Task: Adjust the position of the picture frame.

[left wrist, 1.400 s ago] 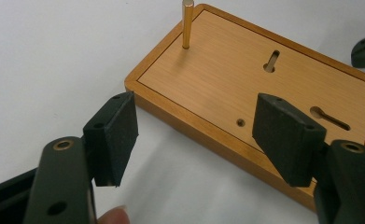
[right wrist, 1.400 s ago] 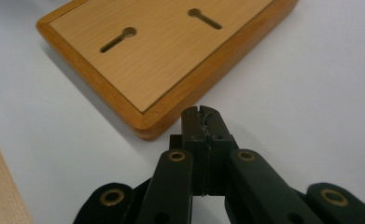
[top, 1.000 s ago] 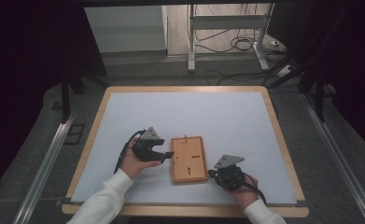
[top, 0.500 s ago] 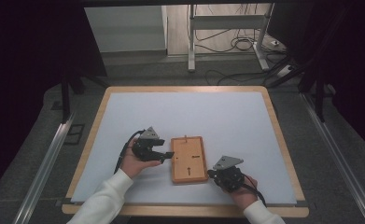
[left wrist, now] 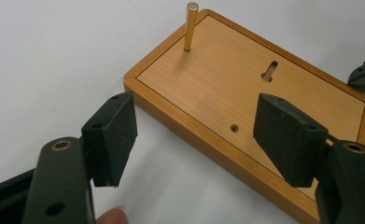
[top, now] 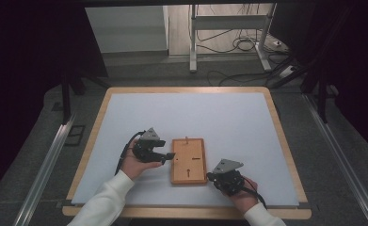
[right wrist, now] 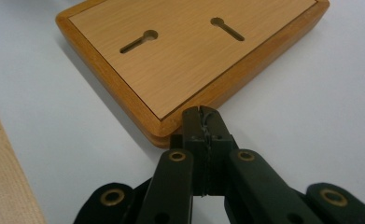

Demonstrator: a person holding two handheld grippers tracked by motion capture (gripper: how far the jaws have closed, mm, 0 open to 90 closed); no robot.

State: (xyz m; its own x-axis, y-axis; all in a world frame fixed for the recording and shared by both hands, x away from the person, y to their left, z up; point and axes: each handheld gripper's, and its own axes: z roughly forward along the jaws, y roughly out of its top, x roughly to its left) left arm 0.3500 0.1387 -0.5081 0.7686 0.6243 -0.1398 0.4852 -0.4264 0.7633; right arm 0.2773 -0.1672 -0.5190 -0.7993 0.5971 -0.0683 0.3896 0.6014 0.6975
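A flat wooden board [top: 188, 161] lies on the white table top, with a brass peg [left wrist: 190, 25] standing upright near its far end and two keyhole slots [right wrist: 140, 41] cut into its face. My left gripper [top: 165, 157] is at the board's left edge and stands open. In the left gripper view, its pads [left wrist: 112, 135] straddle that long edge without touching it. My right gripper [top: 210, 176] is shut with nothing between its jaws. Its tips [right wrist: 201, 114] are right at the board's [right wrist: 194, 51] near right corner.
The white mat [top: 191, 117] sits in a wooden table frame [top: 186, 212], whose strip [right wrist: 7, 186] is close beside my right gripper. The other gripper's tip [left wrist: 364, 74] peeks in beyond the board. Behind the table are metal rails, a stand and cables on the floor.
My right gripper has shifted slightly left toward the board's near corner. The left gripper and the board have stayed about where they were.
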